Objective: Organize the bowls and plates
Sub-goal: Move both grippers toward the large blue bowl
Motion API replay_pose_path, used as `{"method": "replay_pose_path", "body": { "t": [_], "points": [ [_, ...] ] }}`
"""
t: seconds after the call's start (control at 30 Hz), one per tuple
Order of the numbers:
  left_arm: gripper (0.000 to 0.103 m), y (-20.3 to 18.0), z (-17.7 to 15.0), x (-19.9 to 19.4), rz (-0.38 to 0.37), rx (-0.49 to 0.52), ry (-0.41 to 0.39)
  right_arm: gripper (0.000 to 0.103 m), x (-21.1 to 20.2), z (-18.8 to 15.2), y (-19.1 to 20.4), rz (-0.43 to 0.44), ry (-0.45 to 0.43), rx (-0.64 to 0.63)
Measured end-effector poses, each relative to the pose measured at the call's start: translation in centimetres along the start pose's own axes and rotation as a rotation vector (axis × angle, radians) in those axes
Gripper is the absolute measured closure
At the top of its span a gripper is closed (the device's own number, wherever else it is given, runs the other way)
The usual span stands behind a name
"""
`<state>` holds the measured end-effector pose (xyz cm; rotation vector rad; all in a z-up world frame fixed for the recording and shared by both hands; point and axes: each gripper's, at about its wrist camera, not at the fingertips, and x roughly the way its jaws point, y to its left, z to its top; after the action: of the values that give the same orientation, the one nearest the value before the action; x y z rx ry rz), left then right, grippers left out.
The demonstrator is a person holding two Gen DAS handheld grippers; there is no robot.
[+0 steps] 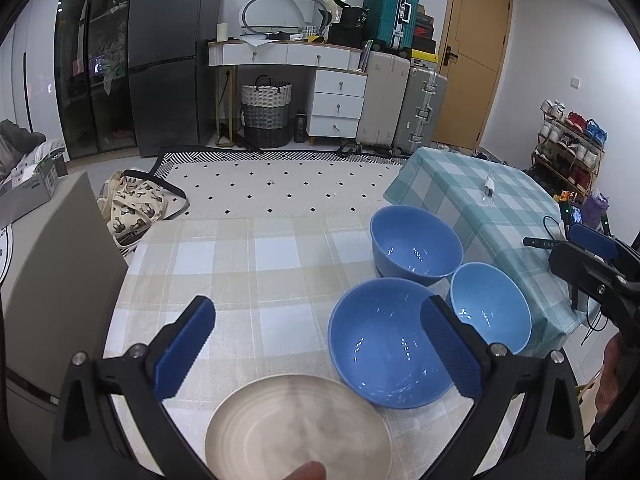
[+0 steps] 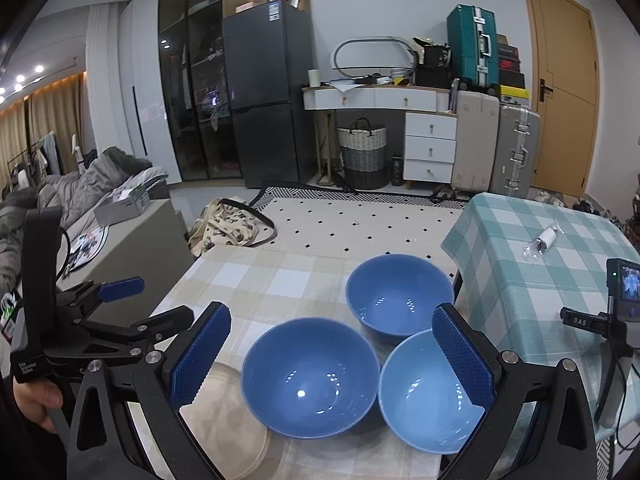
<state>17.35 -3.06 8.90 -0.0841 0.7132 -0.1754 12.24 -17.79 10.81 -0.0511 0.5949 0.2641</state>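
Note:
Three blue bowls stand on the beige checked tablecloth (image 1: 240,264): a far one (image 1: 416,240) (image 2: 400,292), a near dark one (image 1: 384,344) (image 2: 310,376), and a lighter one at the right (image 1: 490,312) (image 2: 424,396). A beige plate (image 1: 298,432) (image 2: 228,420) lies at the near edge, left of the bowls. My left gripper (image 1: 318,348) is open above the plate and the near bowl's rim. My right gripper (image 2: 332,356) is open over the near and lighter bowls, empty. It also shows in the left wrist view (image 1: 592,256).
A second table with a teal checked cloth (image 1: 500,196) (image 2: 552,248) stands right of the bowls, with a small wrapped item (image 2: 542,240) on it. A camera on a small tripod (image 2: 620,320) stands at the right. A grey cabinet (image 1: 52,280) is at the left.

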Motion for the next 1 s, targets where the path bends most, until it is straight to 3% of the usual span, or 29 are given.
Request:
{"method": "replay_pose_path", "body": {
  "t": [0.33, 1.0],
  "points": [
    [0.000, -0.7, 2.6, 2.9, 0.022, -0.001, 0.028, 0.001, 1.7, 1.8, -4.9, -0.028, 0.027, 0.080],
    [0.000, -3.9, 5.8, 12.5, 0.037, 0.031, 0.148, 0.001, 9.4, 1.8, -13.0, -0.076, 0.123, 0.202]
  ]
}}
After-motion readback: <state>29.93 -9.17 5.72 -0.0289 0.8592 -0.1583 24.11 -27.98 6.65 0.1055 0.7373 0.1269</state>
